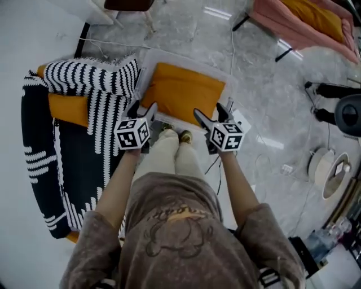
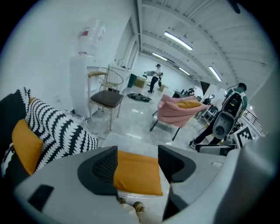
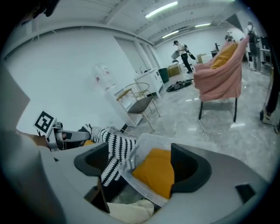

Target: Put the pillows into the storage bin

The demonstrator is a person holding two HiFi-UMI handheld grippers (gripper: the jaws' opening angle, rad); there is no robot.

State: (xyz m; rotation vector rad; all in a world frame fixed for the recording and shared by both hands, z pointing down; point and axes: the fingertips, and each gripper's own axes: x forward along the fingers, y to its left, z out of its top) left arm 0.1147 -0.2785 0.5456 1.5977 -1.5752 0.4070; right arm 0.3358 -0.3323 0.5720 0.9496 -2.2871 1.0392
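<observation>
One orange sq. pillow (image 1: 181, 91) flat in clear bin (image 1: 163, 56).

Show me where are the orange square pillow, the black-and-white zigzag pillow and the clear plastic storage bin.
orange square pillow (image 1: 181, 90), head view, middle of its top face.
black-and-white zigzag pillow (image 1: 90, 76), head view, its centre.
clear plastic storage bin (image 1: 192, 62), head view, far rim.

A glossy grey marble-look floor (image 1: 186, 34) meets plain white walls (image 3: 65, 65). In the head view, a pink-draped armchair with a mustard cushion (image 1: 304, 20) stands at one o'clock and a thin-legged chair with a dark brown seat (image 1: 131, 5) at twelve. Long ceiling strip lights (image 2: 178, 40) glow overhead. A white water dispenser (image 2: 81, 83) stands against the wall.
</observation>
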